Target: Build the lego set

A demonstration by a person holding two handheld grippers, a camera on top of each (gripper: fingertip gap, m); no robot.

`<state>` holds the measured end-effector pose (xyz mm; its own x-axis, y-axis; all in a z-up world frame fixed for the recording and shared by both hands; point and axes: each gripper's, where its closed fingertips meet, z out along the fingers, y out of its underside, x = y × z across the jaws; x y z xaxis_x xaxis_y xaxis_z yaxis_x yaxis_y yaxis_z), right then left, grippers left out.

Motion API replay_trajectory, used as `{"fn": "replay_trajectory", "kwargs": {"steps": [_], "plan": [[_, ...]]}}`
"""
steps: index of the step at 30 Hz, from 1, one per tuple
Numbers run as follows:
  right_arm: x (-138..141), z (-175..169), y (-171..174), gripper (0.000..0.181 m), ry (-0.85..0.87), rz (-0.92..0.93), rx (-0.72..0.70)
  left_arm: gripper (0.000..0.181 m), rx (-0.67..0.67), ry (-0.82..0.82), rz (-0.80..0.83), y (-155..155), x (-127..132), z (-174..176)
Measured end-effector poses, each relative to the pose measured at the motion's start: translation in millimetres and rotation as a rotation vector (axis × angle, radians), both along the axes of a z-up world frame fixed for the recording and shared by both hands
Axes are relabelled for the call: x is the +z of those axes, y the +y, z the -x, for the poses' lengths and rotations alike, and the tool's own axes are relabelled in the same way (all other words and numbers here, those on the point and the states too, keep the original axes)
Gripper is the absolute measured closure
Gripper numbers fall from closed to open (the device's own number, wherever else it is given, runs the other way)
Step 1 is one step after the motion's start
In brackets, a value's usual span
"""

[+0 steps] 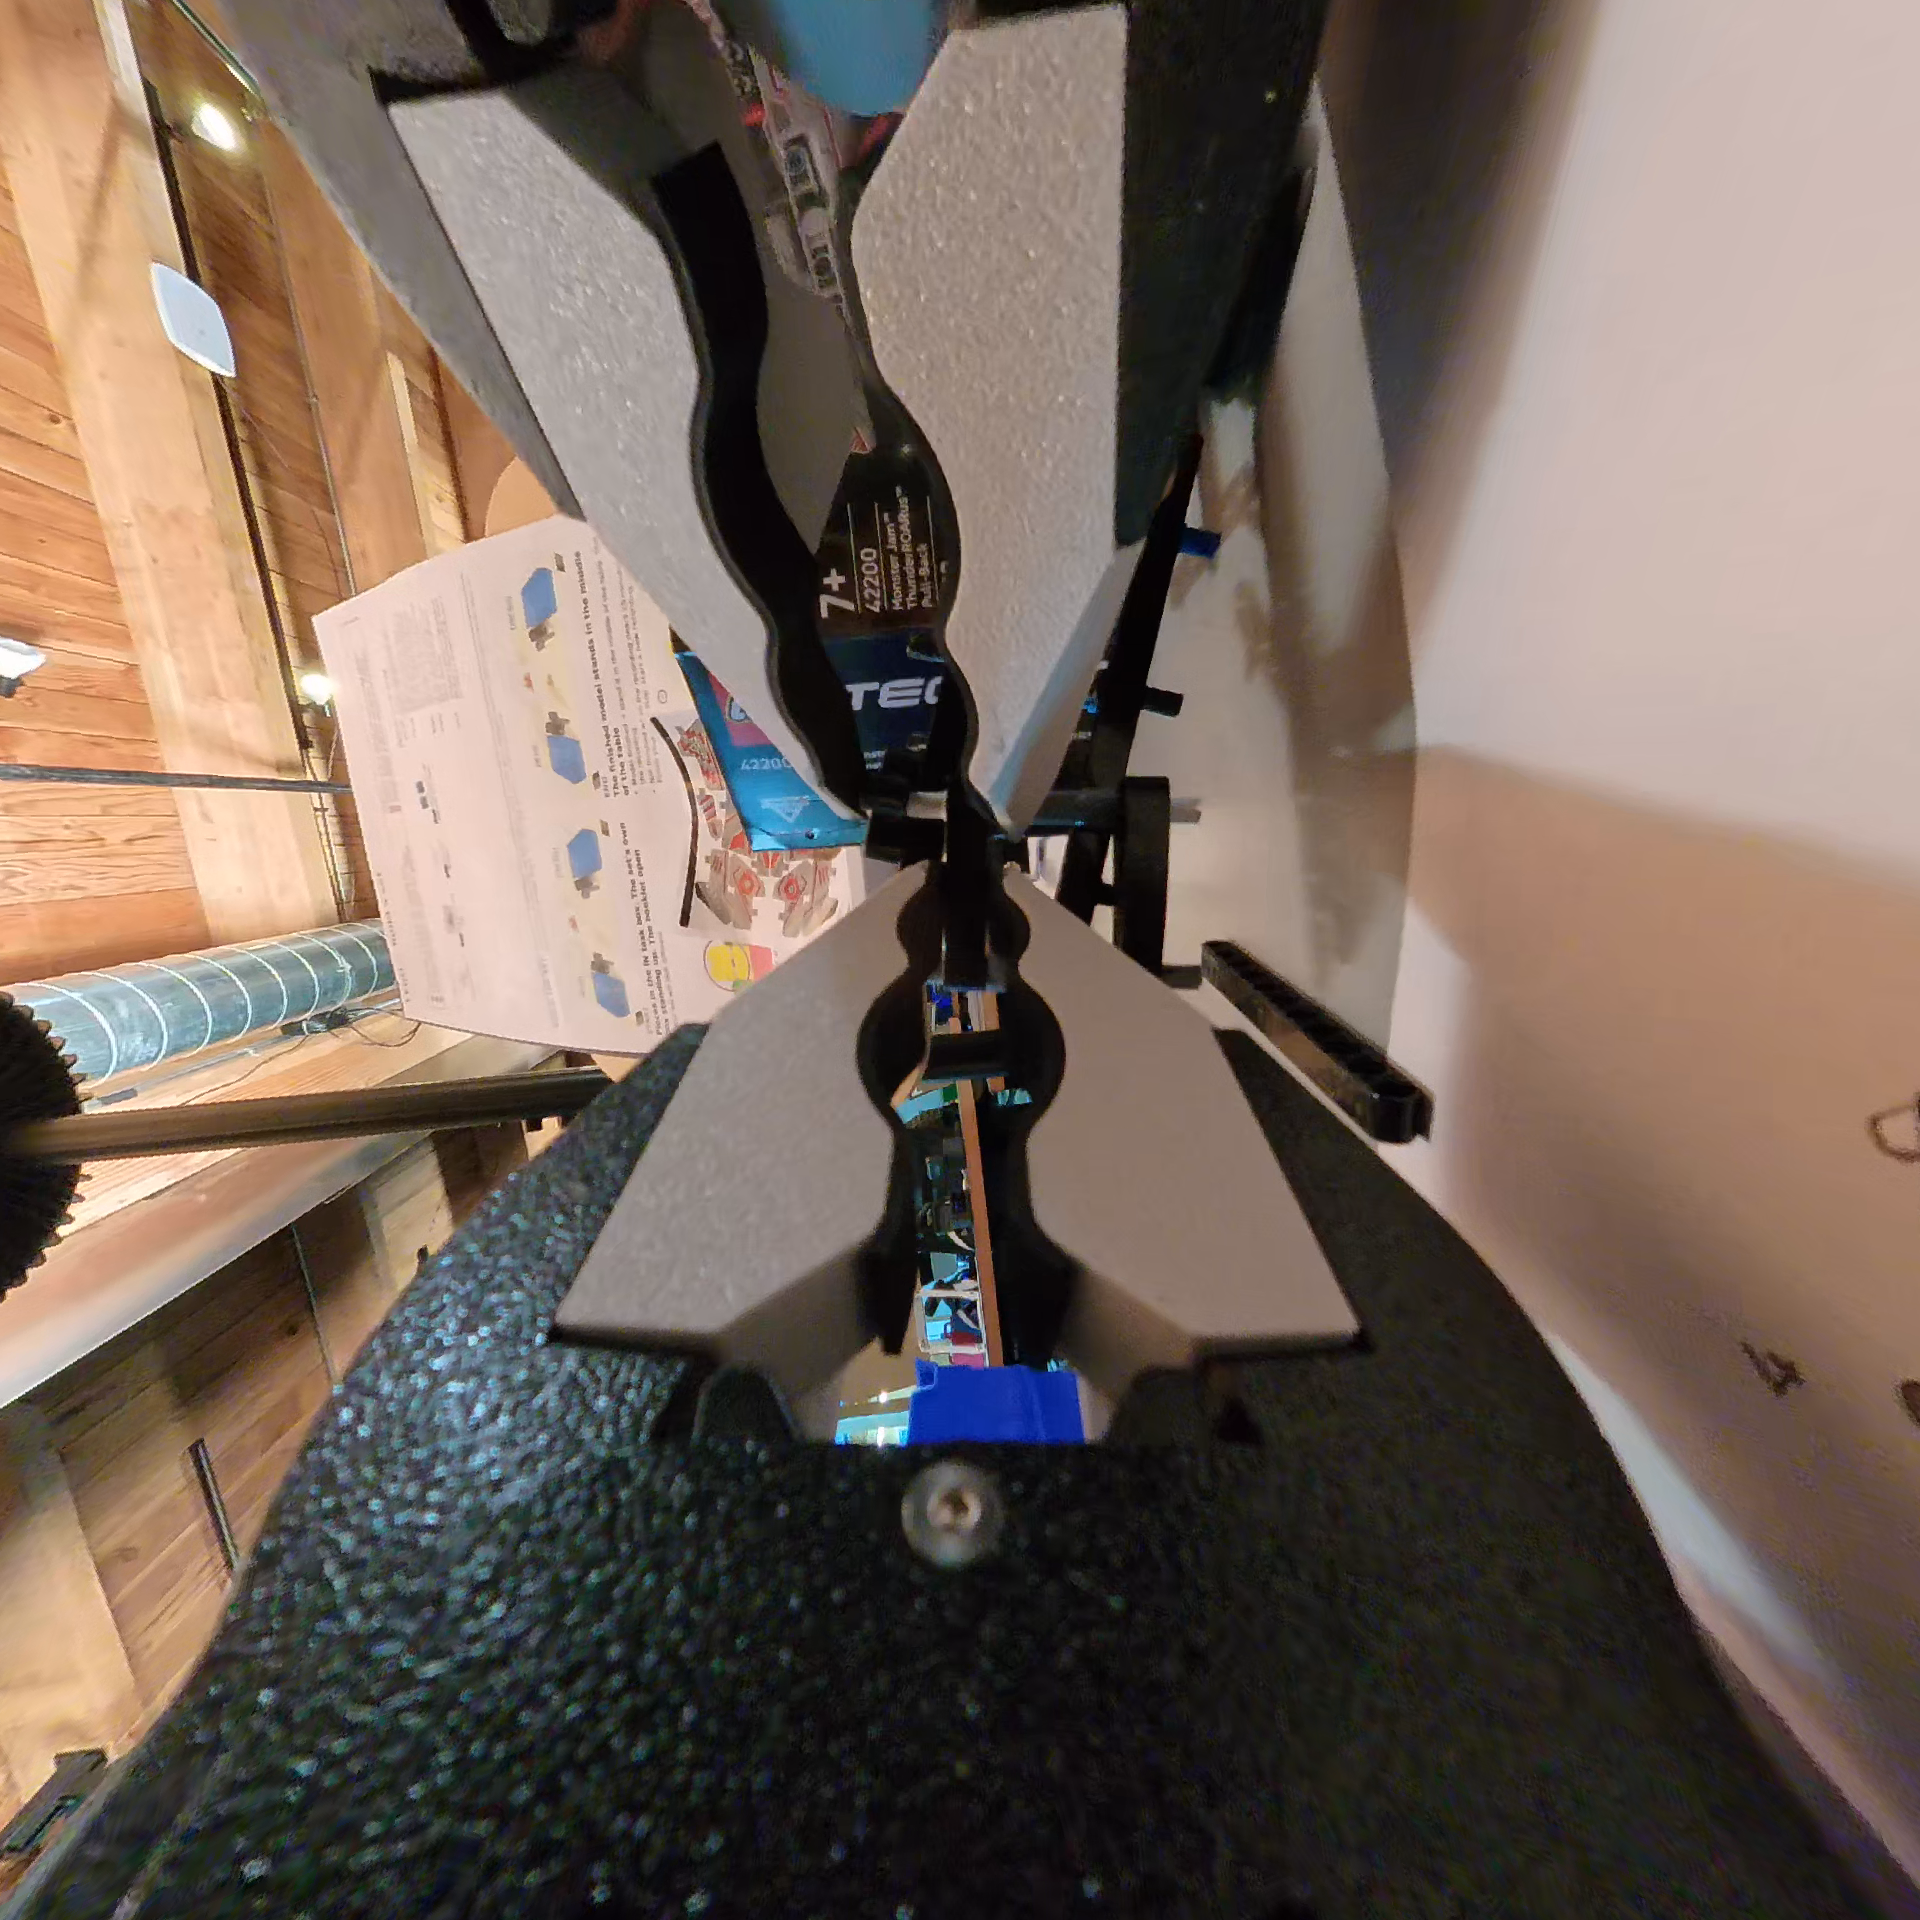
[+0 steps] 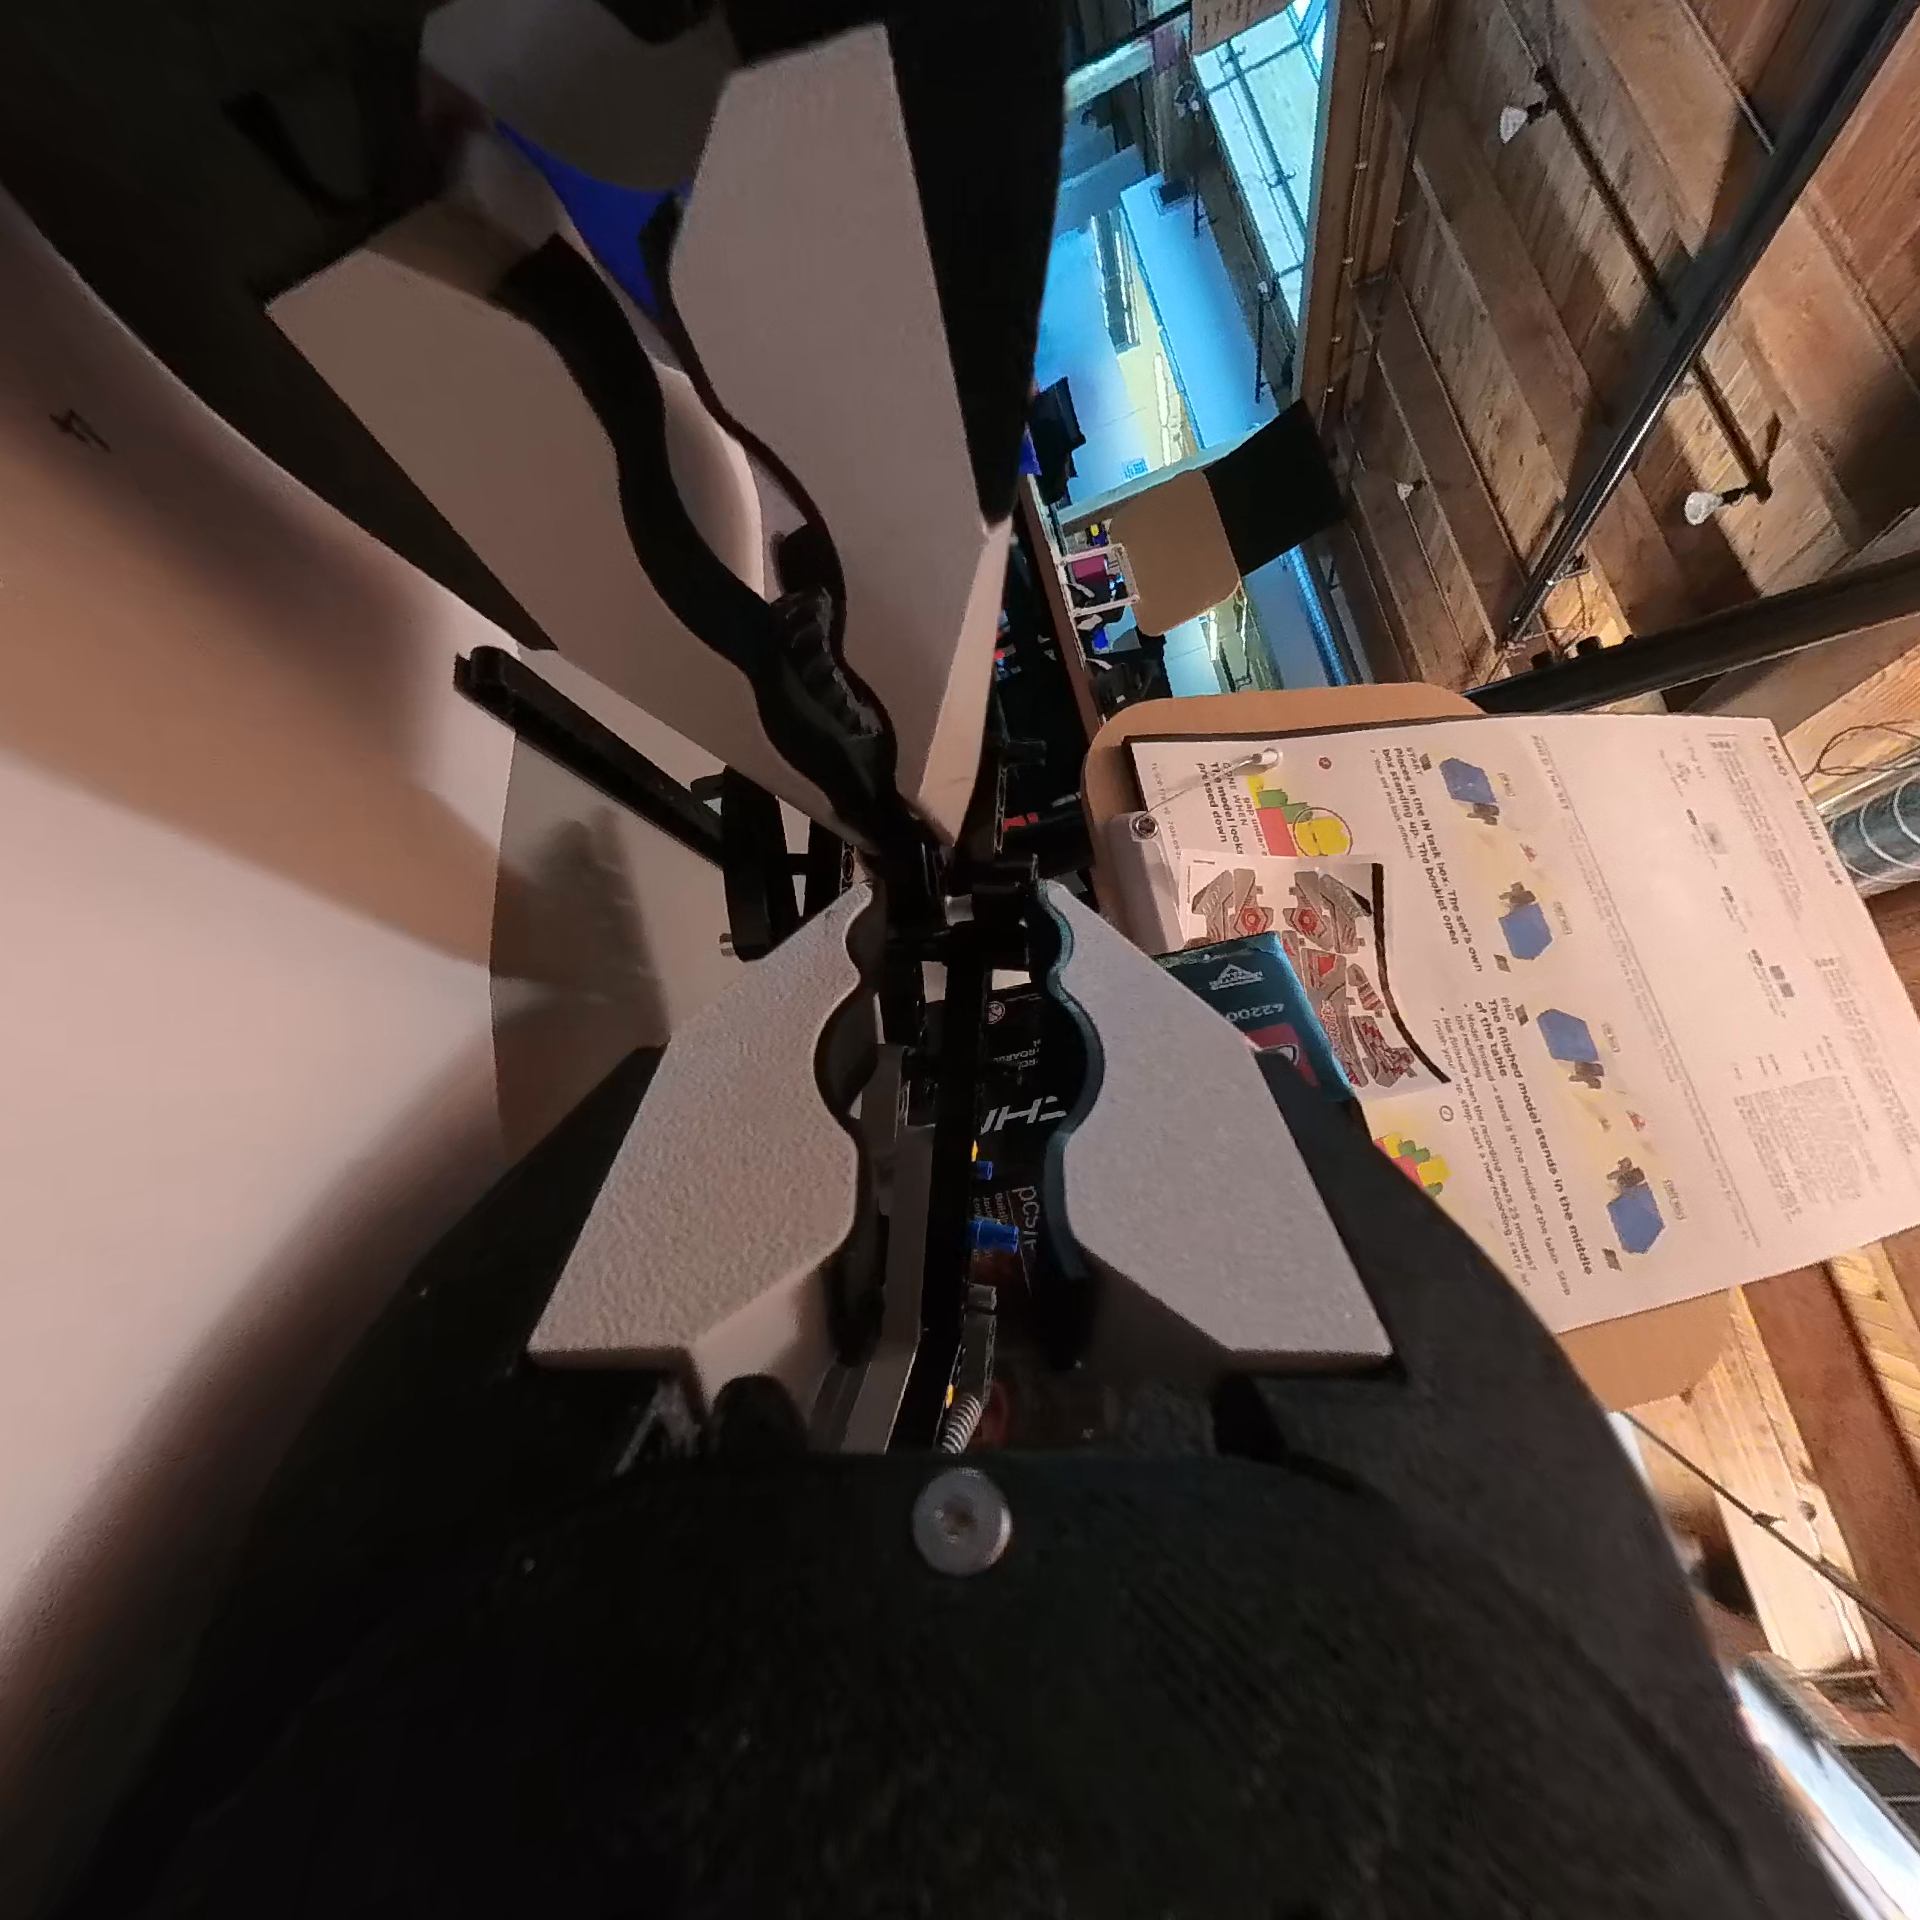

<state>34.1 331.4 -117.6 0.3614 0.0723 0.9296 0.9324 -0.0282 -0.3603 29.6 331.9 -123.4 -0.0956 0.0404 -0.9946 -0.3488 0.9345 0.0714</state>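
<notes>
Close to each camera, grey finger pads fill the view, and both grippers meet tip to tip over one black lego frame (image 1: 1101,831). Seen from the left wrist, the left gripper (image 1: 961,894) has its jaws drawn nearly together, pinching a thin black piece (image 1: 961,914) that stands upright between the tips; the right gripper (image 1: 951,790) comes in from the top of that view, its tips touching the same spot. From the right wrist, the right gripper (image 2: 951,899) is likewise narrowed onto black parts of the frame, though exactly which part it grips is too dark to tell. A long black beam (image 1: 1314,1039) with a row of holes sticks out from the frame over the white table (image 1: 1662,520). My judgement: this is a joining step mid-build — one piece being pressed or seated into the frame while the other gripper braces it. The next move likely calls for a straight, steady push along the peg's line, with both grips firm so nothing twists. Behind stand the set's box (image 1: 883,582), a blue booklet (image 1: 758,769) and a printed instruction sheet (image 1: 499,790) on a board — well clear; the crowding of the four pads themselves is the real obstacle, hiding the joint
</notes>
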Motion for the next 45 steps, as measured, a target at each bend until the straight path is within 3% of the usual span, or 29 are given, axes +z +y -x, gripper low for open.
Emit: {"fn": "replay_trajectory", "kwargs": {"steps": [21, 33, 39, 45], "plan": [[0.2, 1.9, -1.3, 0.159, -0.042, 0.020, 0.026, 0.175, -0.022, -0.009, -0.016, -2.2, 2.1, 1.9], [1.2, 6.3, -5.3, 0.152, 0.034, 0.089, 0.141, 0.176, -0.083, -0.028, -0.048, -2.6, 5.2, 3.7], [2.1, 3.3, 2.2, 0.151, -0.069, 0.079, 0.112, 0.176, -0.097, -0.036, -0.077, -0.8, 6.3, 3.6], [2.4, 1.6, 3.5, 0.152, -0.049, 0.088, 0.116, 0.176, -0.123, -0.042, -0.090, 0.6, 6.7, 2.4]]}}
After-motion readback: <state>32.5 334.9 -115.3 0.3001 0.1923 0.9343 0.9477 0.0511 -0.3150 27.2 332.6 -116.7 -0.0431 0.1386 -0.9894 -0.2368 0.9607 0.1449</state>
